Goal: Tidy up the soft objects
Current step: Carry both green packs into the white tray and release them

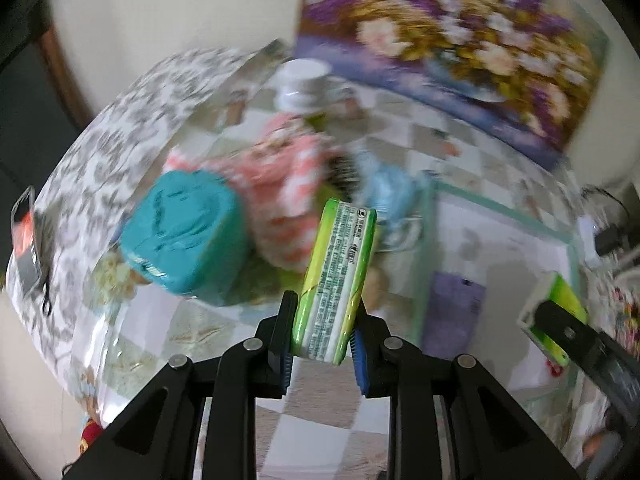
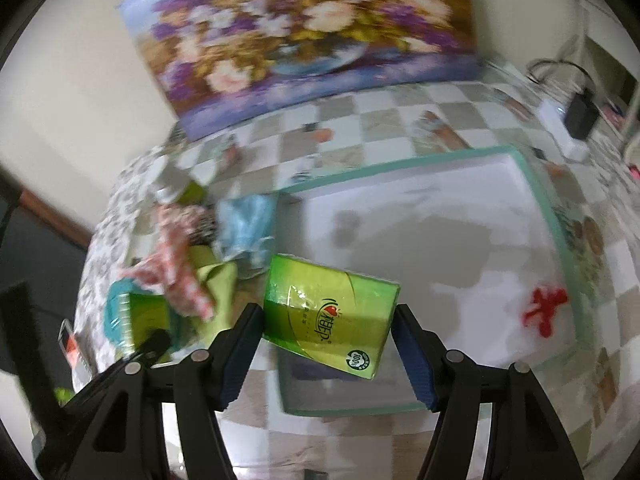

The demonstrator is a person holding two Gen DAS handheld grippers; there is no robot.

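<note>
My left gripper [image 1: 326,300] is shut on a green tissue pack [image 1: 338,276], held edge-on and upright above the checkered table. Behind it lie a teal pack [image 1: 184,232], a pink-and-white cloth [image 1: 288,184] and a light blue cloth [image 1: 384,192]. My right gripper [image 2: 328,312] is shut on a second, wider green tissue pack [image 2: 332,316], tilted above the near-left corner of a white tray with a teal rim [image 2: 536,200]. That tray [image 1: 560,236] lies to the right in the left wrist view. The pictures are blurred.
A red soft shape [image 2: 544,308] and a purple flat item [image 1: 456,312] lie in the tray. A floral painting [image 2: 300,32] leans on the wall at the back. A white cup [image 1: 304,84] stands behind the cloths. A black charger [image 2: 576,120] sits far right.
</note>
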